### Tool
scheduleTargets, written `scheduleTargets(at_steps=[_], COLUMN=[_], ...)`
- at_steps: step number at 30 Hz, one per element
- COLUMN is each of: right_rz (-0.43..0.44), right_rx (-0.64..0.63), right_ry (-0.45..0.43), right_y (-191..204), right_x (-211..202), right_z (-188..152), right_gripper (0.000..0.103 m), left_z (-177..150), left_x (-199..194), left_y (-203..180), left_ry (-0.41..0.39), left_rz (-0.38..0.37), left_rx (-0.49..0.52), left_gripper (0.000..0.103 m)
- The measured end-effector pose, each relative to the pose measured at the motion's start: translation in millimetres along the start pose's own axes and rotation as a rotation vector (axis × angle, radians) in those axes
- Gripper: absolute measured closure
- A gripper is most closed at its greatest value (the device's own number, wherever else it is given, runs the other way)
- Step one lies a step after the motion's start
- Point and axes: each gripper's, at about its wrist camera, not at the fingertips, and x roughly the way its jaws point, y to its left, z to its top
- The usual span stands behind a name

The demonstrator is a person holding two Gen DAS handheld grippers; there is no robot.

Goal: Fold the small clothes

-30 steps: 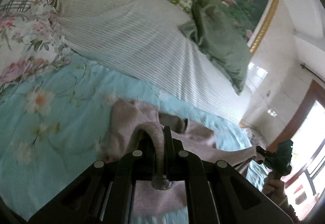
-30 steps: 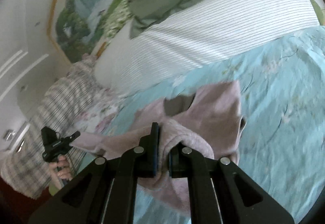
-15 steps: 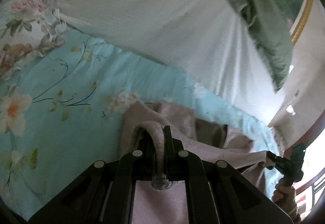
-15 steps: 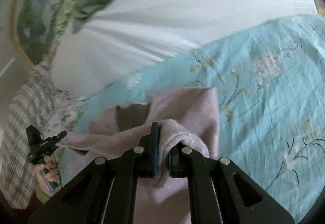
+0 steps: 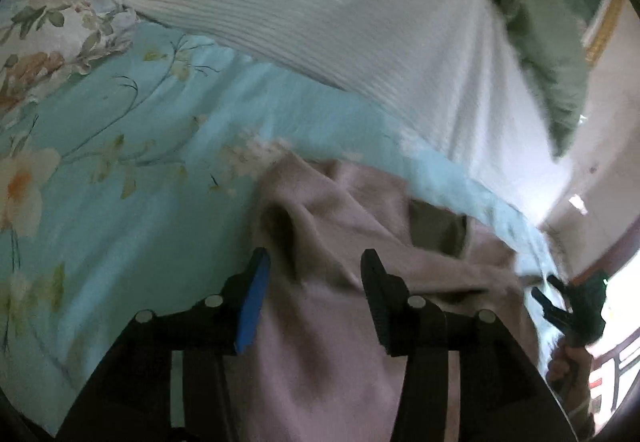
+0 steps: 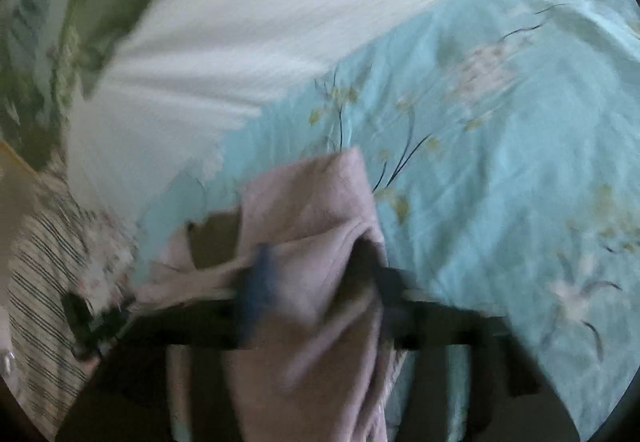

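Observation:
A small dusty-pink fleece garment (image 5: 340, 282) with a dark neck label lies on the light blue floral bedsheet (image 5: 120, 181). My left gripper (image 5: 314, 262) is open, its fingers either side of the garment's left corner, holding nothing. In the blurred right wrist view the same garment (image 6: 312, 242) lies between the spread fingers of my right gripper (image 6: 316, 270), which is open over its right corner. The right gripper also shows at the far right of the left wrist view (image 5: 576, 306).
A white striped quilt (image 5: 360, 21) lies across the back of the bed. A green pillow (image 5: 540, 41) lies at the back right. A floral pillow (image 5: 48, 21) is at the left. Blue sheet (image 6: 500, 161) stretches to the right of the garment.
Both grippers held folds of the pink garment and carried it down toward the sheet. Now both have opened and let the cloth go.

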Motion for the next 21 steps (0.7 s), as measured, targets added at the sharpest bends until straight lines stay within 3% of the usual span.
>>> scheduleTargets(at_steps=[3,5,8,11,14,15,17,21], right_rz=[0.024,0.100,0.122,0.130,0.118,0.095,0.004,-0.097], right_rx=[0.008,-0.076,-0.279,-0.478,-0.503,-0.495,-0.486,-0.306], right_ry=[-0.077,-0.045,0.138,0.310,0.418,0.436,0.406,0.193], right_y=[-1,18,65,106,117,115,111,77], right_x=[-34,-38,-8,33,74,87,101,92], right_z=[-9,-22,-48,-76,-81,-78,-66,-16], right_gripper=[0.031,0.032,0.033,0.034,0.034,0.034,0.035,0.036], left_z=[-28,-49,-64,-66,-47,-37,-17,23], left_x=[-11,-1,25,59,72,78,88,98], left_y=[-22,-41,-59,-68,-67,-67,-60,-41], left_ry=[0.038,0.120,0.212,0.275,0.270,0.266,0.222,0.122], left_rz=[-0.090,-0.169,-0.202,-0.119,-0.128,-0.097,-0.005,0.098], left_rx=[0.036,0.062,0.082,0.148,0.130,0.137,0.143,0.105], left_gripper=[0.055,0.055,0.055,0.057,0.057,0.057,0.057,0.057])
